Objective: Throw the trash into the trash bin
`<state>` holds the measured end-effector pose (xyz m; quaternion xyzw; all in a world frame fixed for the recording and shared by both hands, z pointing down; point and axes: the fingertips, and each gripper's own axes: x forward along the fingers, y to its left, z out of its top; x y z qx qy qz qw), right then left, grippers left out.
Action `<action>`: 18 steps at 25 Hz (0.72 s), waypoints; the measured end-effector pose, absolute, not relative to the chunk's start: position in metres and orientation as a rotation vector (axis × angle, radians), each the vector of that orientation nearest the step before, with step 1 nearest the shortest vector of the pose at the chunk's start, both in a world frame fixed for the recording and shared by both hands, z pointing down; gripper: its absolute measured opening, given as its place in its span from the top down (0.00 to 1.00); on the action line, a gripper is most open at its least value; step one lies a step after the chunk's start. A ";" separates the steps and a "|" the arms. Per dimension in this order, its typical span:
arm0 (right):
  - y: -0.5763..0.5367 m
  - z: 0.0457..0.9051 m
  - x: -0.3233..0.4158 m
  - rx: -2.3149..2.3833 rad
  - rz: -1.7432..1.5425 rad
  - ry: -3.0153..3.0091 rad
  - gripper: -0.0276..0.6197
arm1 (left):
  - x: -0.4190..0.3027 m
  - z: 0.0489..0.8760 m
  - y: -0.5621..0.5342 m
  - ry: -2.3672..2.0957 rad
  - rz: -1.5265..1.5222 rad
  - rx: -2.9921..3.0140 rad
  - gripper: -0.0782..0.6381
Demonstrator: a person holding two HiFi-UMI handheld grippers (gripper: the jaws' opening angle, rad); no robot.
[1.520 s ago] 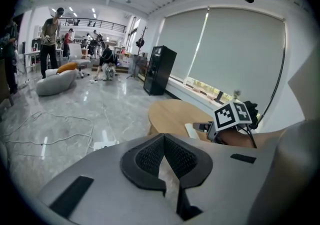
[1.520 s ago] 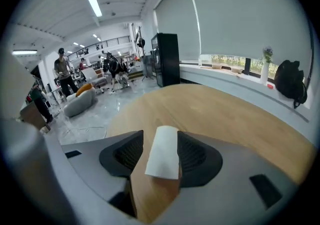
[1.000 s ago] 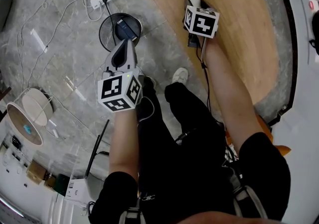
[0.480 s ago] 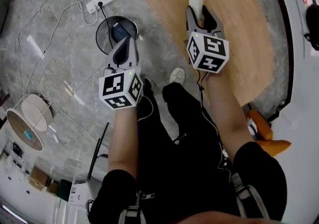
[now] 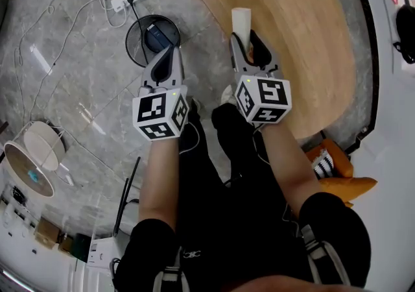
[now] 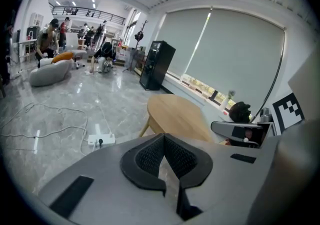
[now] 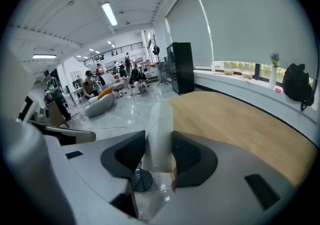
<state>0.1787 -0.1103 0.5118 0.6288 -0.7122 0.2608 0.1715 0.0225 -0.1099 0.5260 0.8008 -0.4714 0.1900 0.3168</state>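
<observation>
Two jaws of the right gripper (image 7: 159,151) have just been closing and now pinch the white trash piece (image 7: 159,119) low on its body, its top poking out ahead. It looks like a paper cup: probably light, thin-walled, easily crushed and a bit slick, so a gentle mid-body squeeze suits it. It sits above the wooden table (image 5: 305,24) edge. The trash bin (image 5: 133,41) stands on the floor just ahead of the left gripper (image 5: 168,54), whose jaws are together and empty.

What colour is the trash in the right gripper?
The trash is white, clearest in the right gripper view.
</observation>
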 end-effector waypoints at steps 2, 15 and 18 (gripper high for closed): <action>-0.110 0.512 0.152 1.740 0.745 -2.059 0.69 | 0.009 0.530 -0.109 -1.243 0.497 2.096 0.87; -0.122 0.611 -0.016 1.418 0.835 -2.041 0.69 | -0.131 0.597 -0.107 -1.282 0.525 1.912 0.87; -0.121 0.651 -0.050 1.333 0.868 -2.001 0.69 | -0.159 0.615 -0.104 -1.277 0.543 1.870 0.87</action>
